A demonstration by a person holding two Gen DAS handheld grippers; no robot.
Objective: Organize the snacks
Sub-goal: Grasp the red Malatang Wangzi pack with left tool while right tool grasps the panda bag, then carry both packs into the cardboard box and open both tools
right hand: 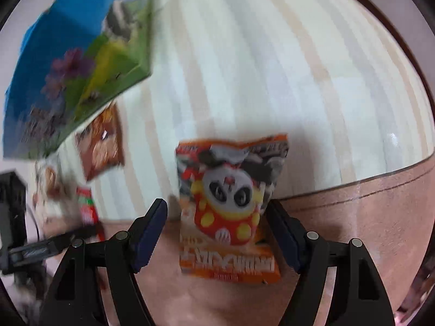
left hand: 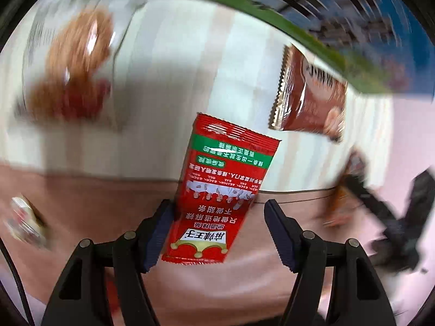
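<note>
Left wrist view: my left claw (left hand: 218, 226) is spread wide, a red sachet (left hand: 217, 190) between the fingers. It touches only the left pad (left hand: 159, 233); the right pad stands well clear. So it is not clamped: either loose against one finger or falling, and I cannot tell which. Behind it lies a striped table (left hand: 176, 81), with a brown packet (left hand: 310, 97) flat on it near a green-edged box (left hand: 272, 19). A blurred clear bag of brownish snacks (left hand: 70, 65) lies far left.

Right wrist view: my right claw (right hand: 218, 229) is also spread, an orange panda packet (right hand: 231, 206) hanging between the fingers. Its right edge meets the right pad (right hand: 282, 233); the left pad is apart from it. Again, no real hold. The box with blue and green print (right hand: 76, 62) sits at upper left, the brown packet just below it. Everything off-centre is smeared with motion.

Risks, as I judge them:
- Both packets sit over the table's front edge, brown floor under their lower halves. Dropped now, they may miss the table altogether.
- Closing on slick, thin foil off-centre could squirt a packet sideways.
- The box is well off to the side of both claws; a fast swing with loose packets would throw them short.
</note>
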